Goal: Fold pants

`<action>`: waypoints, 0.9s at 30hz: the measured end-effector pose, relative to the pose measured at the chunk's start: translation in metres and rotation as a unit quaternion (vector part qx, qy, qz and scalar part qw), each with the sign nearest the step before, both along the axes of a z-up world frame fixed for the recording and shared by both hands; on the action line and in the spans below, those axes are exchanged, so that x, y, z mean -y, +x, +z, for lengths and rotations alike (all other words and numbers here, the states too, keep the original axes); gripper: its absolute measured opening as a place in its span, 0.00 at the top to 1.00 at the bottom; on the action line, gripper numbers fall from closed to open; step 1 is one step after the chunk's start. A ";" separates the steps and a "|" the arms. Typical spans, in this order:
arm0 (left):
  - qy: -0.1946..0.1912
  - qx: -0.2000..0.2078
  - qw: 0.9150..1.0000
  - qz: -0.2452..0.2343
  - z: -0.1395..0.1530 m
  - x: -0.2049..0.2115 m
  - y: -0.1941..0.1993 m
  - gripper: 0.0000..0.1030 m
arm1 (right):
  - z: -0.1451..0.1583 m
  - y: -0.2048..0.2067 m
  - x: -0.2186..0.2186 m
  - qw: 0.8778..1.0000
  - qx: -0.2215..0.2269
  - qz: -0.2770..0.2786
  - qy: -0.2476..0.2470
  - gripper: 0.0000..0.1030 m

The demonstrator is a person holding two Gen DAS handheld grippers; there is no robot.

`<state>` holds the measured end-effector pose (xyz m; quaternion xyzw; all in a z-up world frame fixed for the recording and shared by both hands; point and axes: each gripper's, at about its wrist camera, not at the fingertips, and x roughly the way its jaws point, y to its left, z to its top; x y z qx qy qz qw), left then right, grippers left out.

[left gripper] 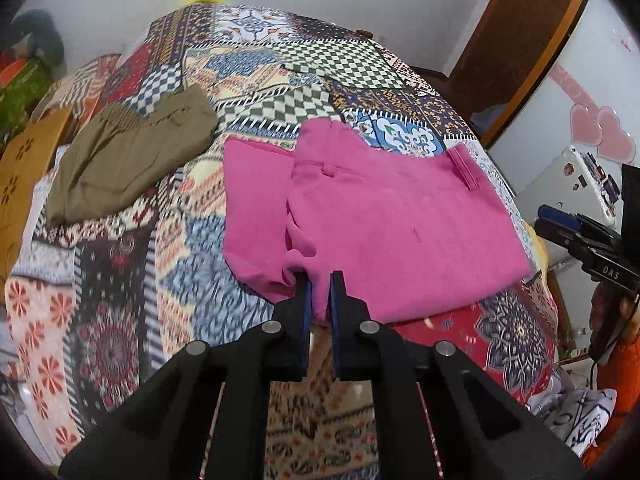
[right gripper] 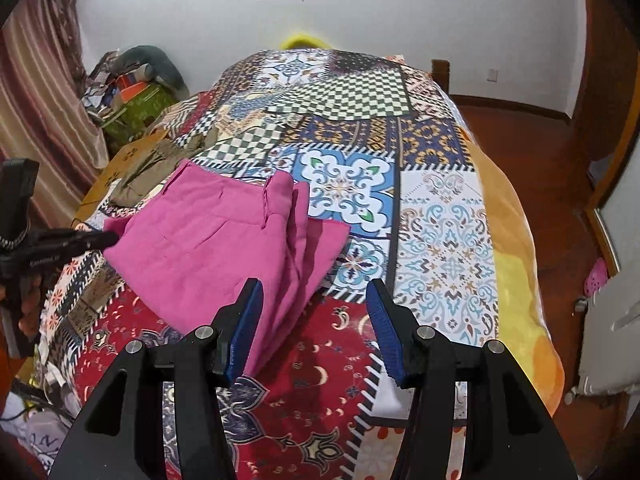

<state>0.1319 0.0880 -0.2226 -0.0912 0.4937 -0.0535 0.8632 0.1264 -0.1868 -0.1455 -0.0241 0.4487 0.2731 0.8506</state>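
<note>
The pink pants (left gripper: pixel 384 216) lie folded into a thick rectangle on the patchwork bedspread (left gripper: pixel 120 288), right in front of both tools. The left gripper (left gripper: pixel 320 292) has its jaws drawn nearly together, with a bunched fold of pink fabric pinched between the blue pads at the near edge of the bundle. From this camera the pants spread out ahead of the jaws and to their right, the waistband and a belt loop lying on the far side. Off to the left of the jaws, well apart from the pink cloth, sits a folded pair of olive pants (left gripper: pixel 132 160), its elastic waist plain to see. At the far right edge of this view the other tool's black body pokes in, beside a white cabinet with pink heart stickers (left gripper: pixel 600 136).

The right wrist view tells a different story. The right gripper (right gripper: pixel 316 312) stands wide open with nothing between its fingers; the left pad sits just beside the near corner of the pink pants (right gripper: pixel 216 240), while the right pad hangs over bare bedspread (right gripper: pixel 444 240). Here the stacked layers of the fold fan out ahead of the jaws, which the left camera does not reveal. The olive pants (right gripper: pixel 148 172) are only a sliver beyond the pink. This view alone shows the striped curtain (right gripper: pixel 36 100) on the left and the red floor (right gripper: pixel 532 144) on the right.
</note>
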 end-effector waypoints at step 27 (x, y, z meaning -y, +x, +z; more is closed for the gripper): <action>0.046 0.003 0.995 0.085 0.006 -0.055 -0.034 0.71 | -0.025 0.007 -0.021 0.999 -0.026 0.030 -0.017 0.52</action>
